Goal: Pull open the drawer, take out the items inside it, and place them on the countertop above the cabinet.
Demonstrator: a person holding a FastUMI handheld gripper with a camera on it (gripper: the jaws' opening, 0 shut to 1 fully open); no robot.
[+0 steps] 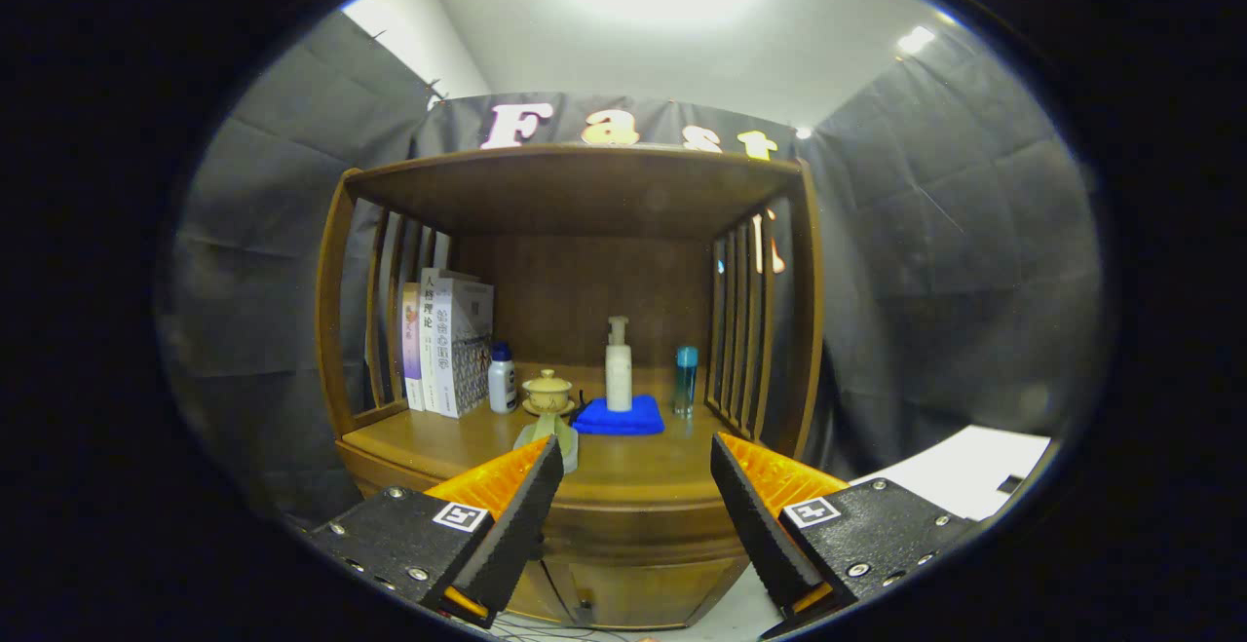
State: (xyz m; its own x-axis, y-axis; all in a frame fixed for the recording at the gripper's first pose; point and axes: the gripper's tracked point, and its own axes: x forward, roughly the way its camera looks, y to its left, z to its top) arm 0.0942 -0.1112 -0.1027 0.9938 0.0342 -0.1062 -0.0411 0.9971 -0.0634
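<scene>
Wooden cabinet (623, 525) faces the open, empty gripper (635, 486), drawer closed.

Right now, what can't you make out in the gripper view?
- Drawer front: below the countertop, partly hidden by the open gripper fingers; open or shut unclear.
- Drawer contents: hidden.
- Pale green item: left finger covers part.
- Dark thing behind the teacup: too small.

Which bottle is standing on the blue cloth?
The tall white pump bottle. It stands on the blue cloth; the small white bottle and blue bottle stand on wood.
</scene>
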